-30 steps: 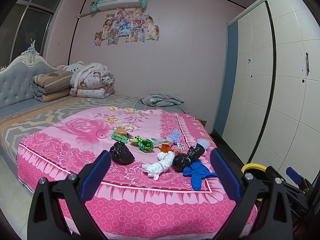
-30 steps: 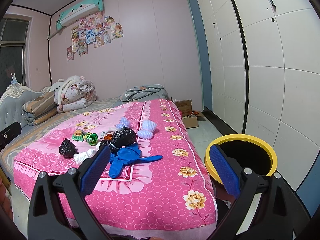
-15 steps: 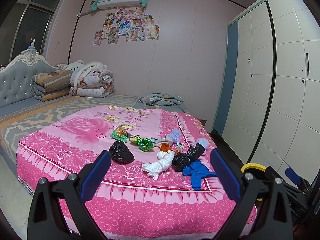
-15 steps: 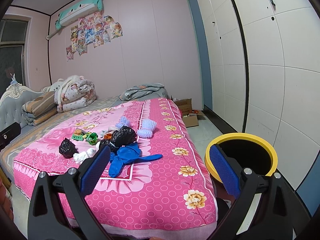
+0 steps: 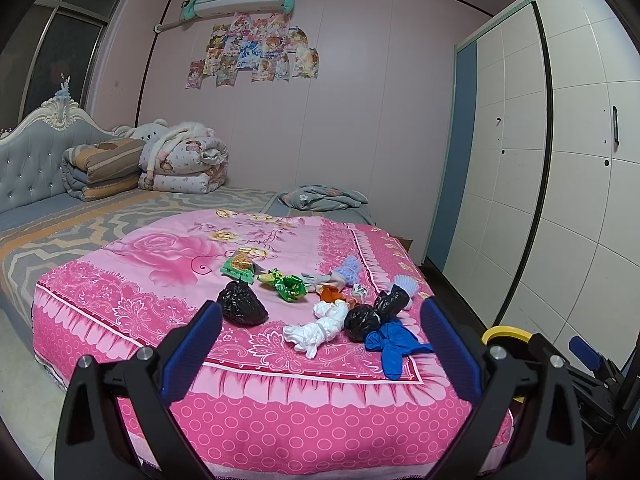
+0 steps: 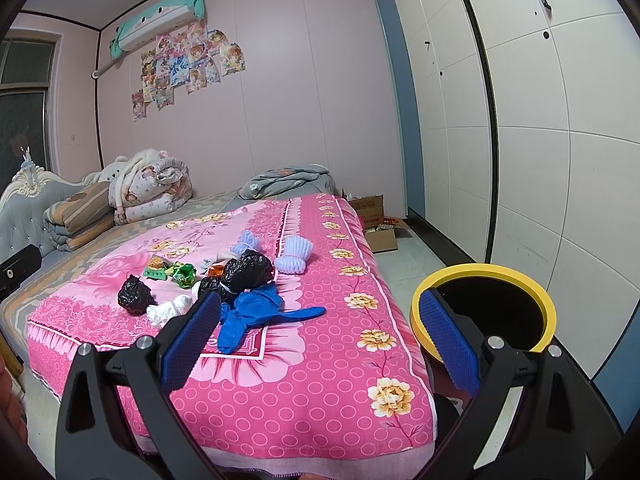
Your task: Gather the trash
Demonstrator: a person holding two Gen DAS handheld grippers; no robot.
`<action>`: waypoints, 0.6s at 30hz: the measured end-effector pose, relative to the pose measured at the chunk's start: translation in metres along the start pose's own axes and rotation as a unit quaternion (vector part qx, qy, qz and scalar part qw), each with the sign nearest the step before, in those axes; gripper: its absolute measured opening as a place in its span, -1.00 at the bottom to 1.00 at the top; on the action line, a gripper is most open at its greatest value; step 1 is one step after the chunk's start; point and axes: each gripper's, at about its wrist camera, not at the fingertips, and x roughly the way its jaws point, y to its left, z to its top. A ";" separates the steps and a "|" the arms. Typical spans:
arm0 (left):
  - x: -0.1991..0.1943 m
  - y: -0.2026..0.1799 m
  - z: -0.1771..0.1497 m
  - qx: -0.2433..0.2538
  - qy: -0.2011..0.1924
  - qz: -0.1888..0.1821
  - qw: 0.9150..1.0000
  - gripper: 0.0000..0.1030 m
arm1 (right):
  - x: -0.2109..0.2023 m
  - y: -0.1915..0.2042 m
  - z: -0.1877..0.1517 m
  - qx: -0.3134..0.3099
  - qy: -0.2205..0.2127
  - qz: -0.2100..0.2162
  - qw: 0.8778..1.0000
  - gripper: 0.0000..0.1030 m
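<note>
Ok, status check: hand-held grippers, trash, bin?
Left hand-held gripper and right hand-held gripper open, empty. Trash pile untouched on pink bedspread. Yellow-rimmed bin beside bed, nothing blocking.

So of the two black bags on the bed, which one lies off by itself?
The left-hand black bag sits alone on the pink blanket. The other black bag is crowded against the white bundle and blue bag.

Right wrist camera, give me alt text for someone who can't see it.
An open claw hangs empty above the foot of a bed with a pink floral blanket. Scattered trash lies ahead: a blue plastic bag, black bags, a white bag and green wrappers. A yellow-rimmed bin stands on the floor to the right.
</note>
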 end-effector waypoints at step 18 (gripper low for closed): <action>0.036 0.033 0.006 -0.006 0.034 0.034 0.999 0.87 | 0.042 -0.003 0.006 0.021 0.070 0.028 0.997 0.84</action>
